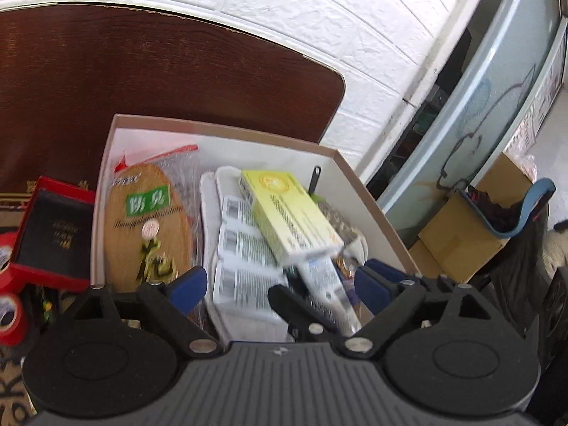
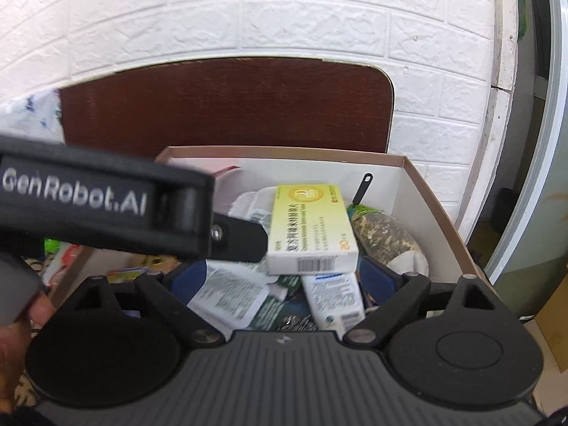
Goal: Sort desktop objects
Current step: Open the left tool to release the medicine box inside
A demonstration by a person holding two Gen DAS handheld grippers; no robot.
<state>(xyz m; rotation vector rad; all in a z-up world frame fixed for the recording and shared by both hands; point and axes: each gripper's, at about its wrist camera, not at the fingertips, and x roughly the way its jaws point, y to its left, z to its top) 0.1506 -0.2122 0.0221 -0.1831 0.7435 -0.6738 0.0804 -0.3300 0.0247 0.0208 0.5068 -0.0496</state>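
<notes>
A cardboard box (image 1: 372,195) with white walls holds the sorted things. A yellow-green medicine carton (image 1: 291,216) lies on top in it, over white barcode packets (image 1: 245,248) and beside a bagged brown insole (image 1: 149,227). My left gripper (image 1: 280,284) hovers open over the box's near end, its blue pads touching nothing. The right gripper (image 2: 284,280) is open too, just short of the same carton (image 2: 312,227) and a white tube carton (image 2: 333,298). The left tool's black housing (image 2: 88,198) crosses the right wrist view from the left.
A seed bag (image 2: 383,238) and a black handle (image 2: 362,188) sit at the box's right side. A red case (image 1: 53,234) and red tape rolls (image 1: 10,316) lie left of the box on the dark wooden table (image 1: 177,71). Cardboard cartons (image 1: 461,241) stand off the table's right edge.
</notes>
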